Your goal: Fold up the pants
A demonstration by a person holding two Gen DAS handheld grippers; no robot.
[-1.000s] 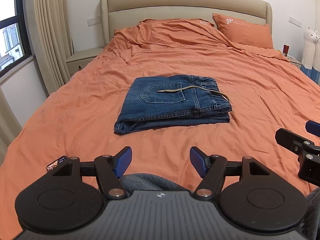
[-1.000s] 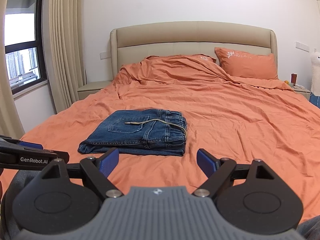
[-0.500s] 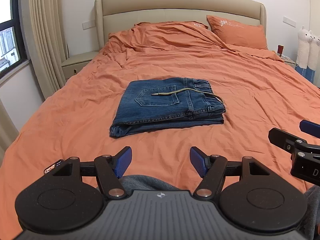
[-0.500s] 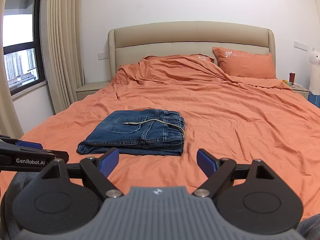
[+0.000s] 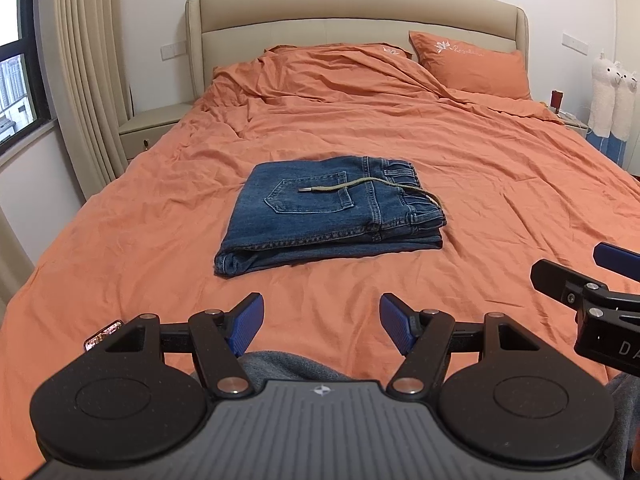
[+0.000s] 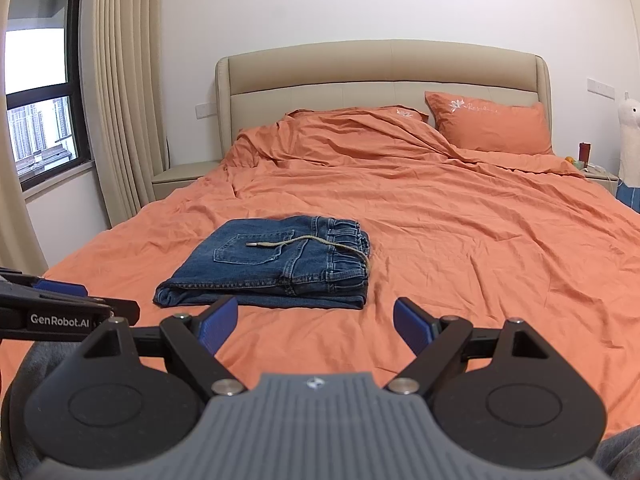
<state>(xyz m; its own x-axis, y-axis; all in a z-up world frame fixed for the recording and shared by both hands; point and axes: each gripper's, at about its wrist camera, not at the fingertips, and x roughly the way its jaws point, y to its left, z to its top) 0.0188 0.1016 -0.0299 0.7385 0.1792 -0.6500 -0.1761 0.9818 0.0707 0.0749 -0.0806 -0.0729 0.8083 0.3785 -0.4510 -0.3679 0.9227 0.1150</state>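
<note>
Holding your left gripper (image 5: 321,322) and right gripper (image 6: 315,324) spread and empty short of the jeans (image 5: 328,212), you see them folded mid-bed (image 5: 500,184); the job looks done. Reaching in again risks snagging the loose drawstring (image 5: 360,189) and dragging the layers apart.

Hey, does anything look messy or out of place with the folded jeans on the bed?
Only the drawstring: it trails loose across the back pocket of the folded jeans instead of being tucked in. The jeans otherwise lie flat on the bed.
</note>
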